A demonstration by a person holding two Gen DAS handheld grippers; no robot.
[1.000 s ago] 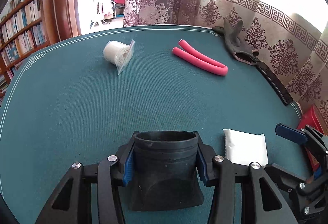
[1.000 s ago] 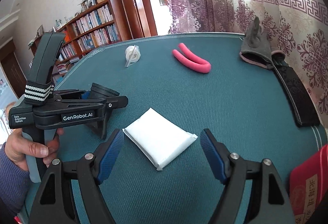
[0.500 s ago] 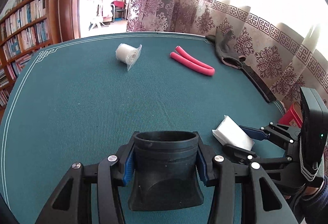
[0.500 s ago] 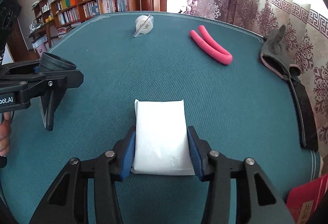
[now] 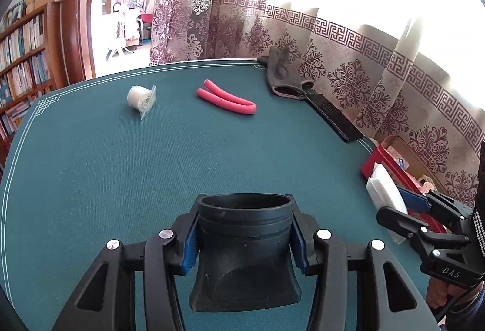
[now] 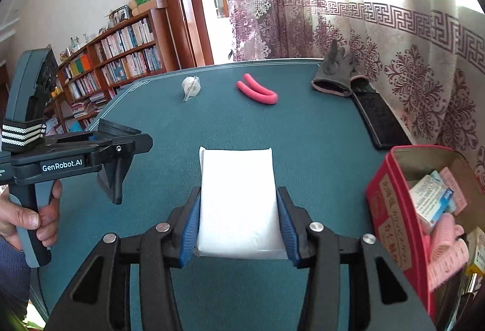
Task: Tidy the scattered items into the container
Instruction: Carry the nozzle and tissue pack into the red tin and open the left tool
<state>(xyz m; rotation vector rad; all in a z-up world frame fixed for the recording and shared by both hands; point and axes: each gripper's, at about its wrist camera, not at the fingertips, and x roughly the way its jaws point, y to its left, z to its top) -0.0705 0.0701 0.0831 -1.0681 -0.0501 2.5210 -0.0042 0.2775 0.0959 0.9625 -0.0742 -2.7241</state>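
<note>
My left gripper (image 5: 244, 235) is shut on a black plastic pipe fitting (image 5: 244, 252) and holds it above the green table (image 5: 121, 167). My right gripper (image 6: 238, 228) is shut on a white tissue pack (image 6: 238, 200), lifted off the table; it also shows in the left wrist view (image 5: 383, 191) beside the red box (image 5: 391, 161). The red box (image 6: 391, 210) stands open at the right table edge with several small items inside. A pink foam tube (image 6: 257, 90), a clear tape roll (image 6: 190, 85) and a grey glove (image 6: 333, 73) lie at the far side.
A black flat strip (image 6: 379, 122) lies along the right edge behind the box. Patterned curtains (image 6: 394, 37) hang close behind the table. A bookshelf (image 6: 121, 58) stands far left. The left gripper (image 6: 115, 149) sits to the left of the pack.
My right gripper has lifted the tissue pack off the table and carried it right, next to the red box. The left gripper has risen slightly, still holding the fitting.
</note>
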